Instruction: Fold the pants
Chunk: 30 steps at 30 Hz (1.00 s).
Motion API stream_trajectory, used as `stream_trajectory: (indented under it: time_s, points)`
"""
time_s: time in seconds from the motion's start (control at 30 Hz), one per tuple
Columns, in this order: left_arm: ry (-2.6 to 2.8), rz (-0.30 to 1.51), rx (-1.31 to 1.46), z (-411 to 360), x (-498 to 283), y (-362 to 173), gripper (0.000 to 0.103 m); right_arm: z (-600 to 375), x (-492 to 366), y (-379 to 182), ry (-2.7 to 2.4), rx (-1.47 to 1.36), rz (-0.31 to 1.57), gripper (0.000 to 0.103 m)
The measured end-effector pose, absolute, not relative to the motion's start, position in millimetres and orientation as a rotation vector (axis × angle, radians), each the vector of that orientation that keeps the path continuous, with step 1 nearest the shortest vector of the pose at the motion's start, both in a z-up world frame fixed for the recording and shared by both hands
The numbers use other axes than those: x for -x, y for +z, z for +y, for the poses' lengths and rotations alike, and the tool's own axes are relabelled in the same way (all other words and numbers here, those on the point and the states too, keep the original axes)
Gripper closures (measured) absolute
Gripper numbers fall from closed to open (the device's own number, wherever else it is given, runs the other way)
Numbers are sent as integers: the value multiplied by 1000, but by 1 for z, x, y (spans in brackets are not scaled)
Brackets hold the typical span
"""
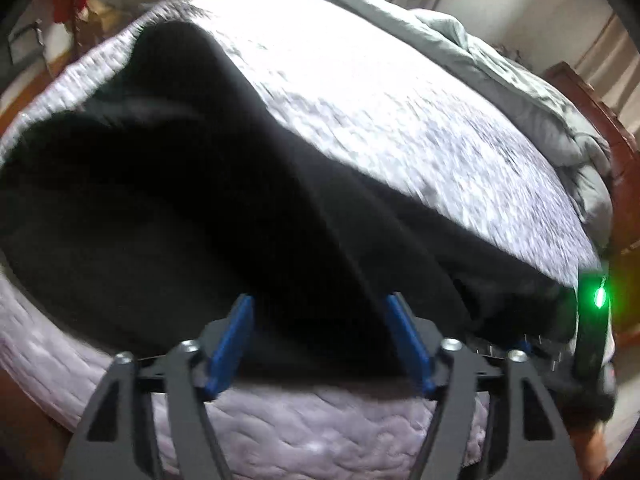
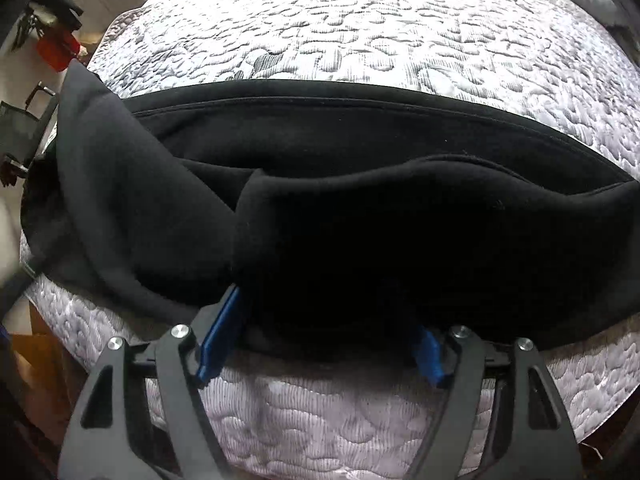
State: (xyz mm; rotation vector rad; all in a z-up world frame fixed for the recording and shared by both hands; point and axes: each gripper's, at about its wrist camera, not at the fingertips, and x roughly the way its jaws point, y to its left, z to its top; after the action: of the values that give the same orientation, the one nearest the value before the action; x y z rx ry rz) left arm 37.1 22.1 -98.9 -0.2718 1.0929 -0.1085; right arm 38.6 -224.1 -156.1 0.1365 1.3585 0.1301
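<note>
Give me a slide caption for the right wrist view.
Right gripper open at the near edge of black pants folded lengthwise across a quilted white bedspread.

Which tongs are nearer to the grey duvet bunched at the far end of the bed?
Left. Only the left tongs have the grey duvet ahead. The right tongs face only the black pants.

Each hand-held gripper, left [image 1: 320, 340] and right [image 2: 324, 340], has black slotted linkage arms, silver screw heads and blue finger pads [image 1: 232, 344]; a green light [image 1: 599, 298] glows.
</note>
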Motion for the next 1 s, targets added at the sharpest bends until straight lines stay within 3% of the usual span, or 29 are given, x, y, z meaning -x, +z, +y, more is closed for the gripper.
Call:
stream_trajectory:
  time_s: [0.13,0.43,0.47,0.5,0.57,0.6,0.67,0.8,1.0]
  points:
    - [-22,1124,248,51,-87,-80,26,-218,-42,-158,128,-143,1346,27]
    - [107,1313,145,82,-187,-90,27,-217,-40,-157,134,-156,1333,27]
    - [106,1328,140,82,-192,-93,39,-218,-39,-157,136,-158,1333,27]
    - [99,1340,135,82,-195,-96,61,-220,-39,-157,138,-161,1333,27]
    - [62,1366,159,81,-196,-102,85,-220,-40,-157,142,-166,1333,26]
    - [48,1358,168,81,-194,-103,92,-221,-40,-157,144,-167,1333,26]
    - [34,1312,158,78,-188,-99,97,-222,-39,-157,147,-169,1332,25]
    - [-10,1193,250,89,-173,-79,98,-223,-39,-157,154,-174,1332,24]
    - [5,878,412,137,-65,-50,98,-226,-39,-155,166,-201,1334,23]
